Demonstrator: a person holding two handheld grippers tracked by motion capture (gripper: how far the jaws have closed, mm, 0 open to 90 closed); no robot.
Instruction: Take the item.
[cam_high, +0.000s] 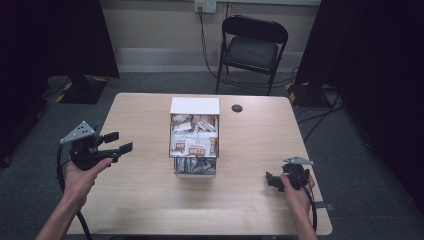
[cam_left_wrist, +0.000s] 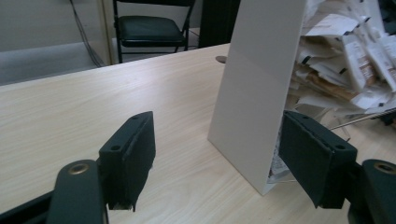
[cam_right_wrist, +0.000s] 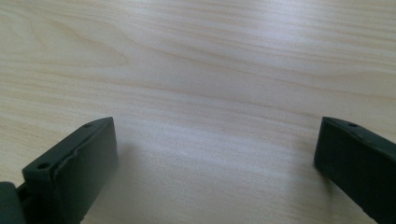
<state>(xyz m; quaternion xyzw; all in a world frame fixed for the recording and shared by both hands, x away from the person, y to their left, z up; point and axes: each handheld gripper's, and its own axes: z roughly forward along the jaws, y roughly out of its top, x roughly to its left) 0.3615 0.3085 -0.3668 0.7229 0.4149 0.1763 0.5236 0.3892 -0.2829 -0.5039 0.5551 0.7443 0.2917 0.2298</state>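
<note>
Nearest the person, the right gripper sits low at about five o'clock on the wooden table, its jaws spread wide with nothing but bare wood grain between them in the right gripper view; the hand rests there, angled toward nine o'clock, well apart from the work.

Farther up, at about nine o'clock, the left gripper is held raised off the tabletop in a hand that comes in from the bottom edge; its jaws stand released, gaping, holding nothing; they point toward three o'clock, straight at the sachet box.

That box, white with an open wire front, stands at the table's centre, crammed with paper sachets; its long axis runs from six o'clock to twelve o'clock. From the left gripper view the box's plain white side panel lies just ahead and toward the right jaw, near but not touched; sachets spill out beyond it. I would judge the left hand the nearer of the two, and best placed to reach in.

Beyond the box, a small dark grommet marks one o'clock; past the table's far edge stands a black folding chair.
</note>
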